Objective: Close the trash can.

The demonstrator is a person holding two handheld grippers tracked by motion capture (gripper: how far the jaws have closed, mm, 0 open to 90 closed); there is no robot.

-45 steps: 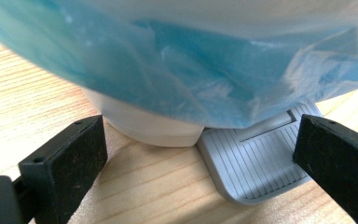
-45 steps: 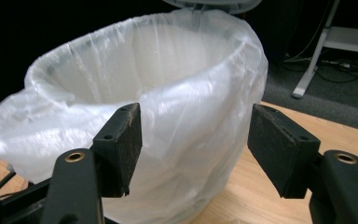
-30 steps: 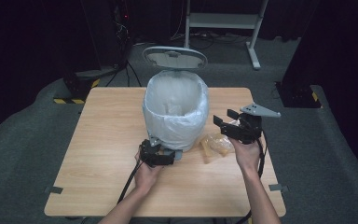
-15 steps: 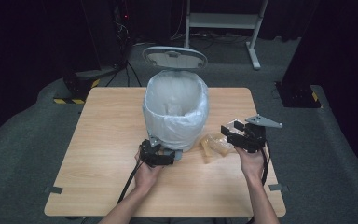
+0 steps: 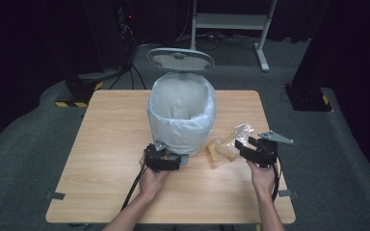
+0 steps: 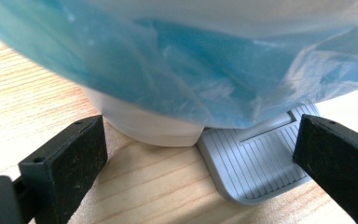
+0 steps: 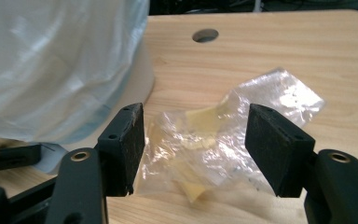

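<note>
We see the right gripper (image 5: 247, 147) with its jaws spread wide, one on either side of a crumpled clear plastic wrapper (image 5: 229, 143) that lies on the table just beside the bin's right flank. In the right gripper view the wrapper (image 7: 214, 144) sits between the pads (image 7: 128, 147) without being pinched, so this gripper is released and holds nothing. The left gripper (image 5: 171, 161) is also open: in the left gripper view its two jaws stand wide apart in front of the grey ribbed pedal (image 6: 254, 165) at the foot of the white pedal bin (image 5: 182, 113), and we cannot tell whether they touch it. The bin's lid (image 5: 180, 60) stands up, and a pale bag (image 6: 205, 65) lines the bin and drapes over its outside. We read no brand, label or writing anywhere. The surface is a light wooden table (image 5: 111, 144) with a round hole (image 7: 205, 35) in it. It stands on grey carpet (image 5: 347, 159) in a dark room, with a white metal frame (image 5: 231, 21) behind.
</note>
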